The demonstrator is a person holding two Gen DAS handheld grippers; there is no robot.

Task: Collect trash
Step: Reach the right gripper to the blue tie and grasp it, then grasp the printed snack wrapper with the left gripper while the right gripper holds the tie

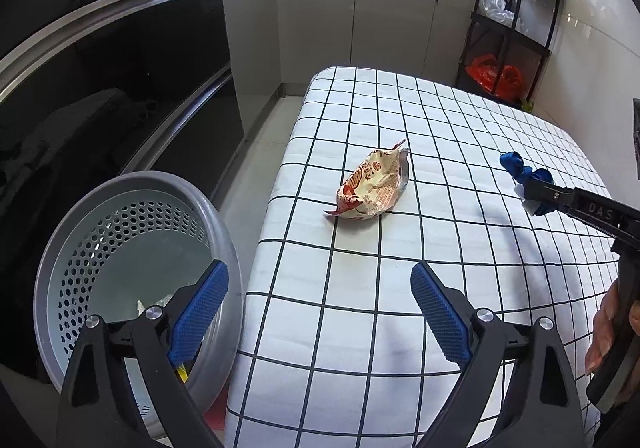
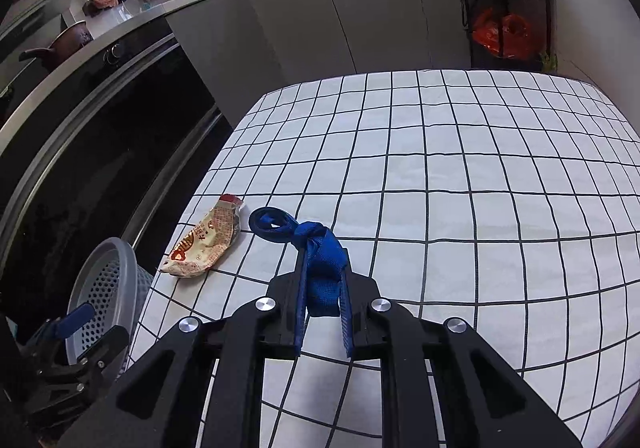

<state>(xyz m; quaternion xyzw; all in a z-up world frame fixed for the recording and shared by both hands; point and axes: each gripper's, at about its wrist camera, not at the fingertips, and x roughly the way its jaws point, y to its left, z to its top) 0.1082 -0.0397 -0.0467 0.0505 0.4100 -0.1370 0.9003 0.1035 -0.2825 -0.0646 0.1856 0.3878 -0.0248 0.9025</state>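
A worktop [image 2: 440, 168] draped in a white, black-gridded cloth is seen in a kitchen beside a dark oven [image 1: 100, 88]. A knotted blue strap [image 2: 316, 256] is clamped in the right claw [image 2: 322, 288], while a crumpled wrapper [image 1: 372, 184] lies ahead of the wide-spread, empty left claw [image 1: 320, 312], near the grey basket [image 1: 60, 260].

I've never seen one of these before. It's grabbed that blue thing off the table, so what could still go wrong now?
1. The right gripper pinches only one end of the blue strap; the knotted loop hangs free and might snag or slip out.
2. The bin sits off the table's left edge, so a short drop could land on the floor.
3. The wrapper is still lying there and could be forgotten.
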